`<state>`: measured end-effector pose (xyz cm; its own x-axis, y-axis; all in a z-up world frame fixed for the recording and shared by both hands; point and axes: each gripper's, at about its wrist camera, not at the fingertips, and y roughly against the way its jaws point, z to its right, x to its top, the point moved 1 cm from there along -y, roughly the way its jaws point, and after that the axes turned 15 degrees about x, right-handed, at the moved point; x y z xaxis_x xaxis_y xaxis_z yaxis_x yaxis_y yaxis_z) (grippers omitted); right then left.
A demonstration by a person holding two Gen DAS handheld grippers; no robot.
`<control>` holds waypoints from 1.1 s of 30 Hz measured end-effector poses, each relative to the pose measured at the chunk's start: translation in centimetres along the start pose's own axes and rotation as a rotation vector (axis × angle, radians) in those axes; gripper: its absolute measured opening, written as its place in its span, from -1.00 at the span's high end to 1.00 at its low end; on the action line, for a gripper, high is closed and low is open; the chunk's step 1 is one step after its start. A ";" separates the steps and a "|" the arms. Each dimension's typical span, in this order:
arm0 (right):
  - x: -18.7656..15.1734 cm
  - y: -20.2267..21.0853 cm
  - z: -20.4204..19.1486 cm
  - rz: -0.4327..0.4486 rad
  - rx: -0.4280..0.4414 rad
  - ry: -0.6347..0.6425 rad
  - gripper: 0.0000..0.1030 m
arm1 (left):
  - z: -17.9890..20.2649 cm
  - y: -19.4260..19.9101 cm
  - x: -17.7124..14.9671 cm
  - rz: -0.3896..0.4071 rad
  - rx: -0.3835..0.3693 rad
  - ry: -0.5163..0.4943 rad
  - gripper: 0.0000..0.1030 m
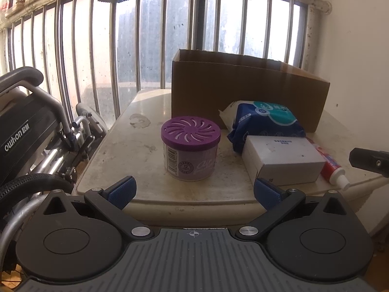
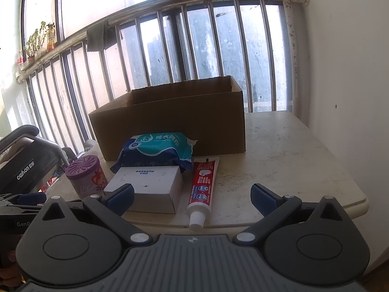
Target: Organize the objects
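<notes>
Left wrist view: the left gripper [image 1: 193, 189] is wide open, and the purple jar [image 1: 190, 146] stands straight ahead, nearest it. The right gripper [image 2: 192, 198], also open and empty, faces the toothpaste tube [image 2: 201, 185], cap toward it.

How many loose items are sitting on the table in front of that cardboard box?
4: purple-lidded jar at left, wipes pack against the cardboard box, white box before it, toothpaste tube at right. The box's inside is hidden.

My matt cardboard box [image 2: 170, 121] sits on a stained, stone-like table [image 2: 291, 158]; the wipes pack [image 2: 158, 150] looks like glossy plastic film, the freshener lid [image 1: 190, 129] matt plastic.
</notes>
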<state>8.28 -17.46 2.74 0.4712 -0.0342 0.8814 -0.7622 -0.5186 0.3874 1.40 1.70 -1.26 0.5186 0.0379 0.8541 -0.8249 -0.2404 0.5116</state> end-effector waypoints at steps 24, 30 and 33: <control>-0.1 -0.3 -0.3 -0.006 -0.002 0.003 -1.00 | 0.0 -0.5 -0.2 0.002 0.032 -0.024 -1.00; -0.1 -0.3 -0.3 -0.004 0.000 0.002 -1.00 | 0.1 -0.5 -0.2 0.004 0.031 -0.027 -1.00; 0.0 -0.3 -0.2 -0.005 0.000 0.001 -1.00 | 0.2 -0.6 -0.2 0.003 0.030 -0.031 -1.00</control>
<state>8.41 -17.08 2.65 0.4741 -0.0304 0.8799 -0.7599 -0.5188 0.3915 1.80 1.59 -1.75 0.5232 0.0071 0.8522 -0.8197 -0.2692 0.5055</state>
